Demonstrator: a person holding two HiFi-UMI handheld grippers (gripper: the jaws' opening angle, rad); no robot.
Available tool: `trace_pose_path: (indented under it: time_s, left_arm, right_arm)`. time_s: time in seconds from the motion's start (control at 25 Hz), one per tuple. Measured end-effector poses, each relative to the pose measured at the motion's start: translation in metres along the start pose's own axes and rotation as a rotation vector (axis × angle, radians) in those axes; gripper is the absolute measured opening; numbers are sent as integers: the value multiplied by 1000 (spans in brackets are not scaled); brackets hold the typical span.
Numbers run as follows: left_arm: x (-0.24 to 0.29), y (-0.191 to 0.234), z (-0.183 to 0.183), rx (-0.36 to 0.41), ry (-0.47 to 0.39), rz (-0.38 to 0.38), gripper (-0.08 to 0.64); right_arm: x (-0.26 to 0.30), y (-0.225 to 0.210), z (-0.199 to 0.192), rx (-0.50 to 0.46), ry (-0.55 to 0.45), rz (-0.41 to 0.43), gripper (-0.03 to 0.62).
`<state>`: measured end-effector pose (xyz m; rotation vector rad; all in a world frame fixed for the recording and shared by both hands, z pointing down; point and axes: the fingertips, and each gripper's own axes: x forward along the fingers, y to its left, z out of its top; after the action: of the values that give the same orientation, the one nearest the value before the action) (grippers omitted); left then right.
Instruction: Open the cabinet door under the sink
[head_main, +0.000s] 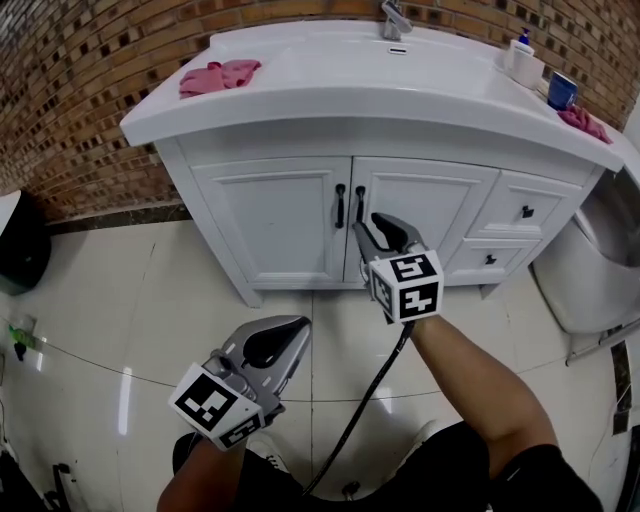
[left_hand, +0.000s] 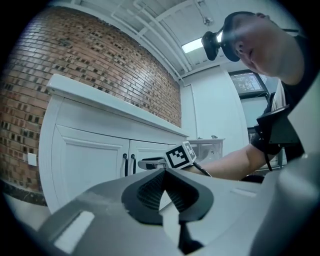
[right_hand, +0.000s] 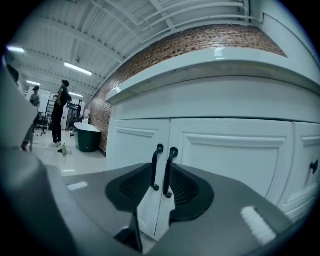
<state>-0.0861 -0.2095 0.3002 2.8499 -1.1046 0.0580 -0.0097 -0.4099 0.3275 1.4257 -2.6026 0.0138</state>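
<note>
The white vanity cabinet (head_main: 280, 215) under the sink has two closed doors with black handles side by side, the left handle (head_main: 340, 205) and the right handle (head_main: 359, 204). My right gripper (head_main: 366, 229) is open just in front of the right door, a little below the handles and apart from them. In the right gripper view both handles (right_hand: 155, 167) show between and beyond that gripper's (right_hand: 161, 175) spread pads (right_hand: 131, 187). My left gripper (head_main: 298, 324) hangs lower and farther back over the floor, shut and empty; its tips (left_hand: 164, 172) meet in its own view.
Two drawers (head_main: 527, 211) sit right of the doors. On the countertop lie a pink cloth (head_main: 218, 75), a faucet (head_main: 393, 20), a soap dispenser (head_main: 522, 55) and a blue cup (head_main: 561, 90). A white fixture (head_main: 600, 260) stands at right, a black bin (head_main: 20, 245) at left.
</note>
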Motion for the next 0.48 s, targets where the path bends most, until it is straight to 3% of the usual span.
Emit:
trace_pose_path:
  time_s: [0.16, 0.48]
  left_arm:
    - [2, 7, -14, -29, 27, -17, 6]
    - [7, 8, -17, -28, 16, -64, 6]
  right_arm:
    - [26, -4, -12, -41, 31, -53, 120]
    - [50, -15, -13, 12, -29, -117, 100]
